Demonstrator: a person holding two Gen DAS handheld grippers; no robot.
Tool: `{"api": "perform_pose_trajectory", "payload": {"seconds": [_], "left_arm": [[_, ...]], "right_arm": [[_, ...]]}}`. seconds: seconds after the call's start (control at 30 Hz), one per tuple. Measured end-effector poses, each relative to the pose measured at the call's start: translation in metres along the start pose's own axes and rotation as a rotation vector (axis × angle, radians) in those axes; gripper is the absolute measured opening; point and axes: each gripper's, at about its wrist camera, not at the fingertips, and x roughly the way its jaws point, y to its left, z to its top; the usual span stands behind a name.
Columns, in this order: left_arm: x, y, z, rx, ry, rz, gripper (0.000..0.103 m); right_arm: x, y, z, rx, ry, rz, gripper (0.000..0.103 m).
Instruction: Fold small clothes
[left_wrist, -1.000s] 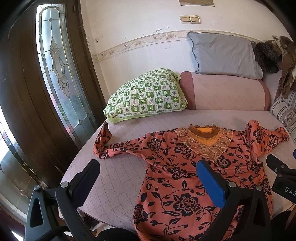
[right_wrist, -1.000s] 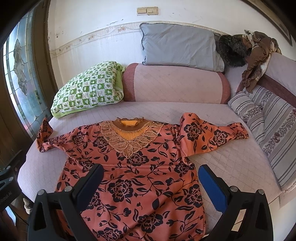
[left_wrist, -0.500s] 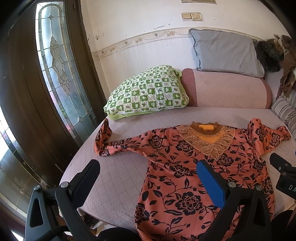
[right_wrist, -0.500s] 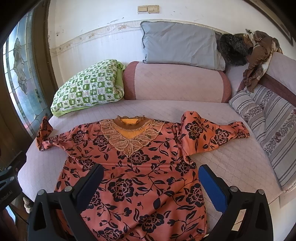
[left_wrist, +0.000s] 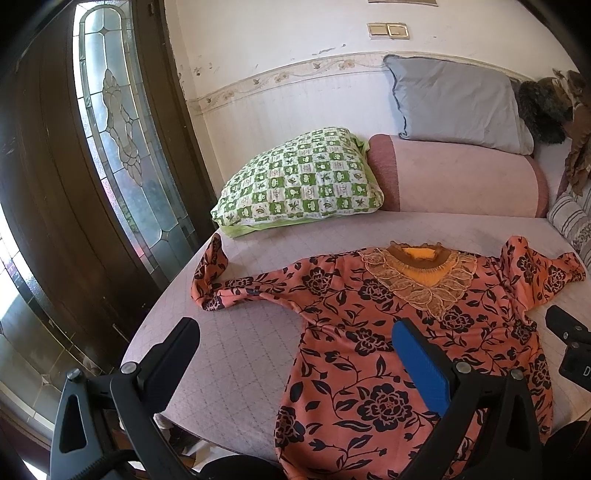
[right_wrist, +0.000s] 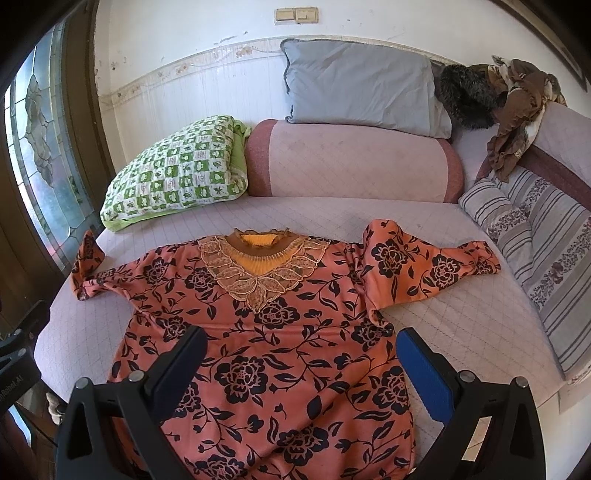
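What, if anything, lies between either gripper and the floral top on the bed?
Nothing visible. The floral top lies spread flat, directly ahead of the open left gripper and right gripper; the pillows sit farther back.

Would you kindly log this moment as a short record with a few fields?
garment: orange floral top, spread flat, front up, unfolded
collar: lace neckline toward the pillows
sleeves: both out to the sides, cuffs crumpled
surface: quilted bed cover
left gripper: open, empty, above the top's left edge
right gripper: open, empty, above the lower body
behind: green checked pillow, pink bolster, grey pillow
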Motion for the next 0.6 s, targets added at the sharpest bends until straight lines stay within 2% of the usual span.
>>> {"api": "perform_pose_trajectory", "payload": {"seconds": [0.6], "left_arm": [[0.022,0.029,-0.005,-0.058,0.035,0.044,0.103]], "right_arm": [[0.022,0.013,0.004,-0.010,0.031,0.012,0.103]]}}
